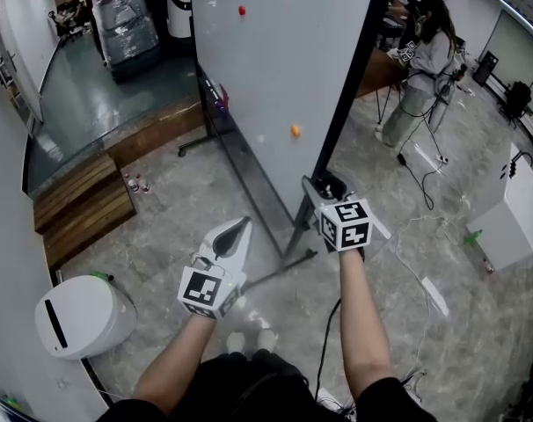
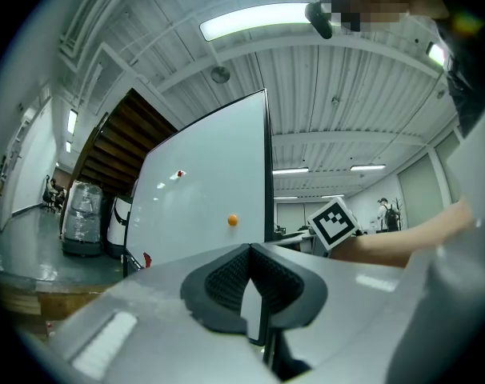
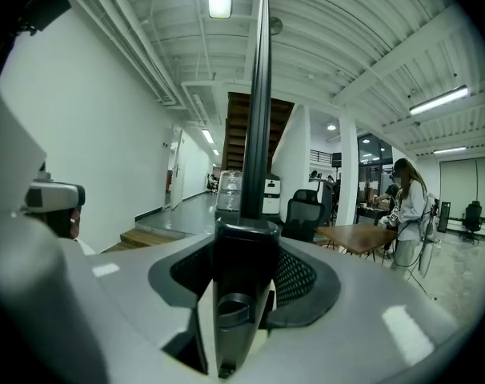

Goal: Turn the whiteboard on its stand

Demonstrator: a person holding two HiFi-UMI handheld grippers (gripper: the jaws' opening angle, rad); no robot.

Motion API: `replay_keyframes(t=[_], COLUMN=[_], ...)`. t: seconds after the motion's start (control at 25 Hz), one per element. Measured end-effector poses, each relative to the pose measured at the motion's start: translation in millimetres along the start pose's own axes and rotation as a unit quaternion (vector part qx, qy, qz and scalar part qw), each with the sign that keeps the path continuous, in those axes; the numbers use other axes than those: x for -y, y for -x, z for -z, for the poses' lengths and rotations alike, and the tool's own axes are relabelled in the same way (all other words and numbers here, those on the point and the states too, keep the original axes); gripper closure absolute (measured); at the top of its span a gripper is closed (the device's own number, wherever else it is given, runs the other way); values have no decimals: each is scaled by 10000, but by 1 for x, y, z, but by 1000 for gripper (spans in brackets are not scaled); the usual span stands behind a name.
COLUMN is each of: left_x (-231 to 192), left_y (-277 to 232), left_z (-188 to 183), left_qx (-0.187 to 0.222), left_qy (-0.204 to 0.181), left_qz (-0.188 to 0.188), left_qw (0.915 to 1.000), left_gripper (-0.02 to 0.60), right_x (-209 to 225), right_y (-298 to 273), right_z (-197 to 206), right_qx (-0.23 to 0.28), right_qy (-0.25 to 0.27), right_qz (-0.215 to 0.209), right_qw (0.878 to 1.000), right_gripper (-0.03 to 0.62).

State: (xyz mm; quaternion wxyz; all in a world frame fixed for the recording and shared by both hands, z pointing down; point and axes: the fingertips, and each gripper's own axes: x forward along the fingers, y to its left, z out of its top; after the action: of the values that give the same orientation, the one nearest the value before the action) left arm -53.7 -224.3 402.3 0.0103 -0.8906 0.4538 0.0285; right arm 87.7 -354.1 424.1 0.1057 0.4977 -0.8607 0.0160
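Grey stone floor carries the whiteboard (image 1: 284, 60), likely stiff and top-heavy, so hold its frame (image 3: 257, 94). The right gripper (image 1: 328, 188) loosely straddles that frame, and the left gripper (image 1: 239, 229) beside the whiteboard is clenched on nothing.

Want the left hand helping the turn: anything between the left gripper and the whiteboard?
Nothing visible. The left gripper, jaws together and empty, looks straight at the whiteboard face with only open air between. The right gripper has the board's black edge frame between its jaws.

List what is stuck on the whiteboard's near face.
The whiteboard carries a red magnet high up and an orange magnet lower, near its dark right edge. Its other face is turned away and cannot be seen.
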Motion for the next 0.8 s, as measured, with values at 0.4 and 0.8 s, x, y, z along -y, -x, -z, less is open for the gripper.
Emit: replay_keyframes(t=[0.4, 0.8], left_x=[10, 12], left_y=[-6, -4], left_z=[-10, -20], left_qx=[18, 20], left_qy=[-54, -53], left_qz=[235, 429], left_qw=[9997, 9991], left_gripper=[578, 578], right_x=[5, -19], right_y=[30, 74], right_z=[-8, -35], right_qx=[254, 717], right_qy=[-28, -74], right_qz=[305, 349], right_qw=[9992, 9968], right_gripper=[365, 365])
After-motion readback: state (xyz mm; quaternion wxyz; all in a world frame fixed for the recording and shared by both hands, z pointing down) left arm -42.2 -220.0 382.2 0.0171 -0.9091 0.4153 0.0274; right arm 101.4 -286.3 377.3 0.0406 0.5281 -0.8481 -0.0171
